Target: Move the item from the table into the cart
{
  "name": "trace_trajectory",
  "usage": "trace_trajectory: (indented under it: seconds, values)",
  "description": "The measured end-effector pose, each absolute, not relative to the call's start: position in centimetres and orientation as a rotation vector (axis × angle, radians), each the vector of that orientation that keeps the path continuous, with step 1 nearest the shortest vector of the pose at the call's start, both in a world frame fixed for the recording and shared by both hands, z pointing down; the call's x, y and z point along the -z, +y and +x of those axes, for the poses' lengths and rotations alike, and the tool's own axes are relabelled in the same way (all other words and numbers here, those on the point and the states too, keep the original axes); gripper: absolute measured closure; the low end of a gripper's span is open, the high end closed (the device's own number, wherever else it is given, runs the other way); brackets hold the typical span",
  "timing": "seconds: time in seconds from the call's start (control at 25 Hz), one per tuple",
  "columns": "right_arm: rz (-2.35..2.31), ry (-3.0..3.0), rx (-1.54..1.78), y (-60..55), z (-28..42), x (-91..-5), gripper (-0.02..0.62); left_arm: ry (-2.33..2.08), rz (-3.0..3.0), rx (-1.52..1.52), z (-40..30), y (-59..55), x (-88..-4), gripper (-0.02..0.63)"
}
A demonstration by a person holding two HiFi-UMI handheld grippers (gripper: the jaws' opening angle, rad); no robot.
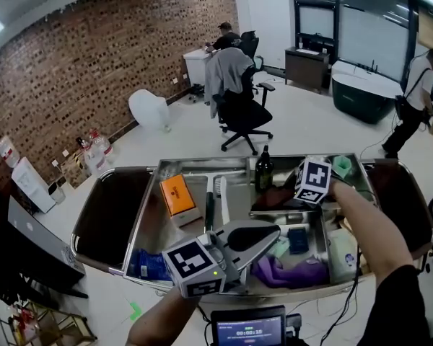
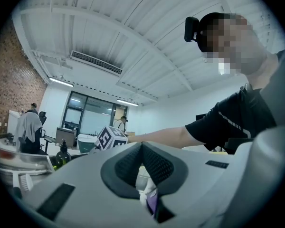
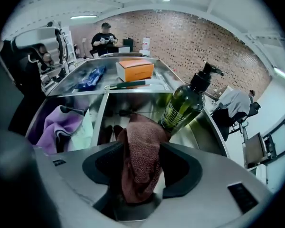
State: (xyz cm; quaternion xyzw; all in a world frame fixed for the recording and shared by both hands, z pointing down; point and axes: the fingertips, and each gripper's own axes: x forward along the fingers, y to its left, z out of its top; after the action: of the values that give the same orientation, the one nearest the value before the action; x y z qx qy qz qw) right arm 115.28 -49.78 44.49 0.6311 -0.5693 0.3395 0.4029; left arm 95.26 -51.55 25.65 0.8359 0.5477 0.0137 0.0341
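A reddish-brown cloth (image 3: 140,160) hangs between the jaws of my right gripper (image 3: 143,167). The jaws stand apart and the pads do not press on it. It droops into the cart's middle compartment (image 3: 133,109), next to a dark green pump bottle (image 3: 185,106). In the head view my right gripper (image 1: 297,193) is over the cart's right middle, with the cloth (image 1: 274,194) beneath it beside the bottle (image 1: 264,170). My left gripper (image 1: 274,233) hovers at the cart's near edge, shut and empty; its jaws (image 2: 142,146) meet at the tip.
The steel cart (image 1: 123,247) also holds an orange box (image 1: 177,195), a brush (image 1: 220,189), a blue packet (image 1: 148,265), a purple cloth (image 1: 289,272) and a teal item (image 1: 342,166). Beyond it are an office chair (image 1: 244,114) and a person walking (image 1: 415,99).
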Motion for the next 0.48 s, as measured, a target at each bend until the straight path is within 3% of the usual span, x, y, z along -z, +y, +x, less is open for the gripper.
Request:
trace_trajectory:
  seconds: [0.24,0.44,0.48]
  values:
    - [1.854,-1.435,-0.663,-48.5,113.5,-38.1,0.368,1.573,2.591,0.024,94.3,-51.6,-24.2,0.611]
    - [2.126,-1.439,-0.412,-48.1,108.1,-31.9,0.368,1.329,2.743,0.072,93.7,-53.7,-24.5,0.611]
    - [2.169,-1.452,-0.362,-47.9,106.7,-30.9,0.401,1.275,2.781,0.067,93.8,-54.2,-24.7,0.611]
